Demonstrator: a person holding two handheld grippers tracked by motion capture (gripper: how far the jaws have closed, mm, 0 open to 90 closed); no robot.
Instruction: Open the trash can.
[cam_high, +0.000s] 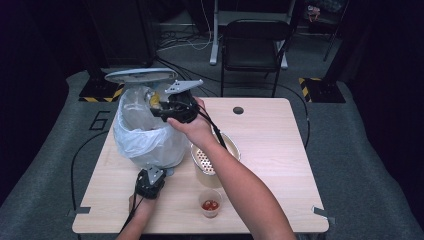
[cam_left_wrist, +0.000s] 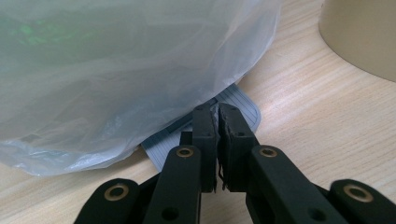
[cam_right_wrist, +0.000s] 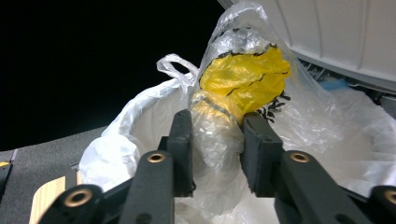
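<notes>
One bin (cam_high: 145, 135) lined with a white plastic bag stands on the bench (cam_high: 270, 150), its lid (cam_high: 140, 75) raised behind it. Beside it stand one beige pot with a perforated insert (cam_high: 212, 160) and one small cup of red pieces (cam_high: 210, 204).

The right gripper (cam_high: 162, 107) hangs over the bin's mouth. The right gripper view shows what the high view blurs: one crumpled clear wrapper with a yellow part (cam_right_wrist: 233, 93) sits between the jaws, which are closed against its sides, above the white liner (cam_right_wrist: 116, 154).

The left gripper (cam_high: 150, 181) rests low on the bench at the bin's foot. The left gripper view shows its jaws closed together with nothing between them, their tips over the grey ribbed pedal (cam_left_wrist: 233, 105) that sticks out from under the bag.
</notes>
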